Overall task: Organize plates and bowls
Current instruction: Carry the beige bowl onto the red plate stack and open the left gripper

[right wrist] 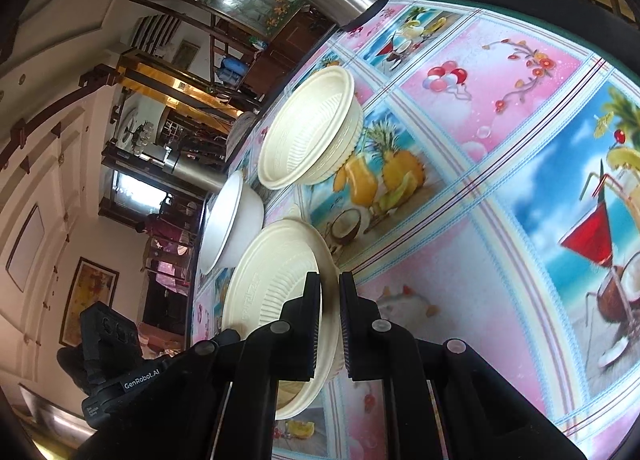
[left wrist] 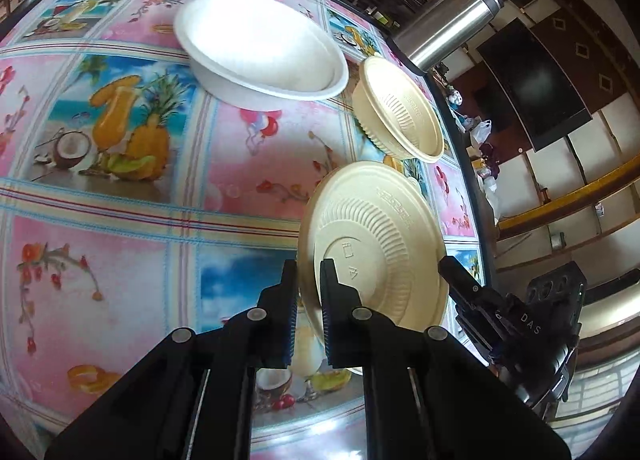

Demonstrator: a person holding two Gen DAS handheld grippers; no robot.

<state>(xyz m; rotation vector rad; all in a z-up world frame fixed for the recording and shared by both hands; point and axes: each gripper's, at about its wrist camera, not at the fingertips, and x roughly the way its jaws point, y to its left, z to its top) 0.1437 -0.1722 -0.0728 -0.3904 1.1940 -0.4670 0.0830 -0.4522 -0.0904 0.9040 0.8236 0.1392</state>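
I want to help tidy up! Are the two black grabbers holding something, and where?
Both hold the same cream ribbed paper bowl by its rim: the left gripper on one edge, the right gripper on the opposite edge.

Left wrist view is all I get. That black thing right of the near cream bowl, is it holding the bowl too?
Observer: Yes. In the right wrist view the right gripper has the near cream bowl by the rim, which runs between its fingers, opposite the left gripper.
Operator: Is the other cream bowl just one bowl?
Observer: Possibly not. From the side, the far cream bowl shows stepped bands under its rim, like nested bowls.
Operator: What's on the cloth beyond my right edge?
Observer: The tablecloth has a printed red cocktail there.
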